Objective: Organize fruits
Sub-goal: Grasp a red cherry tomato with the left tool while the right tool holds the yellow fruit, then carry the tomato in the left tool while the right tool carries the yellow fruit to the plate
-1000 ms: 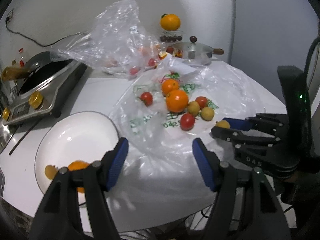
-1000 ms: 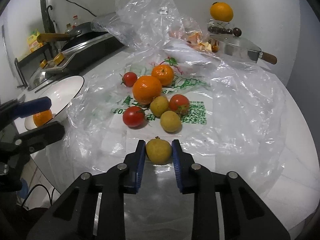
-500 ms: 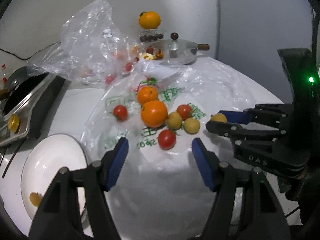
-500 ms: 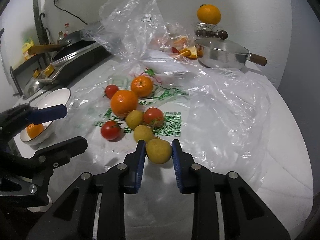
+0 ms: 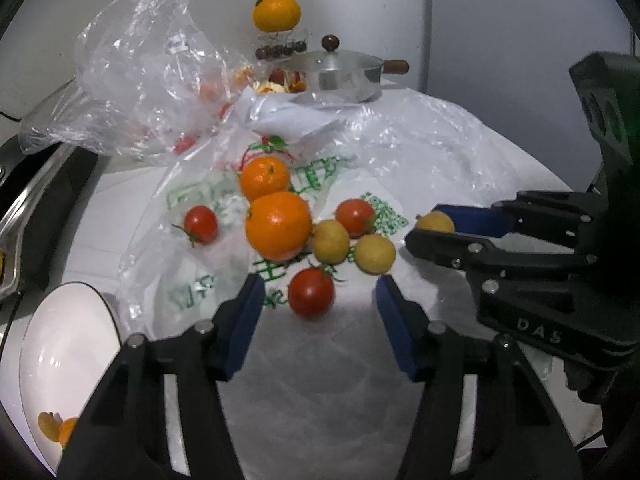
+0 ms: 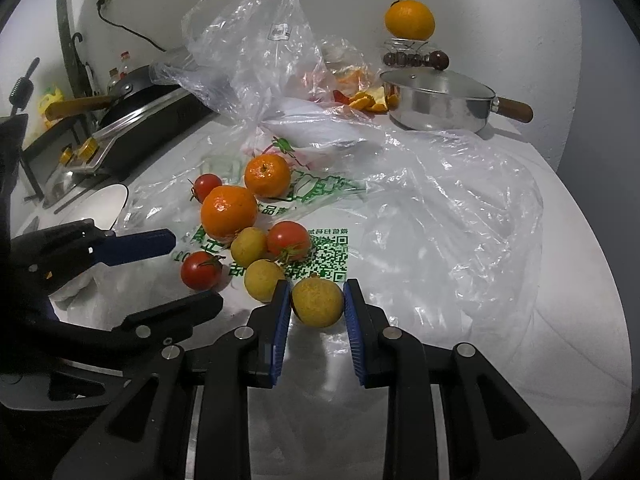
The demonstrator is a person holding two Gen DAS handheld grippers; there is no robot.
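So my left jaws [image 5: 318,314] are closing with the tomato [image 5: 311,291] dead ahead between them, untouched; right jaws [image 6: 316,312] grip a yellow fruit [image 6: 317,301].

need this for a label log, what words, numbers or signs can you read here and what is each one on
"DAS": raised letters on the right gripper body.
Green printed characters and a QR code on the flat plastic bag: too blurred to read.
Small sticker on the crumpled clear bag: too small to read.

"DAS" on right tongs [image 5: 436,222]
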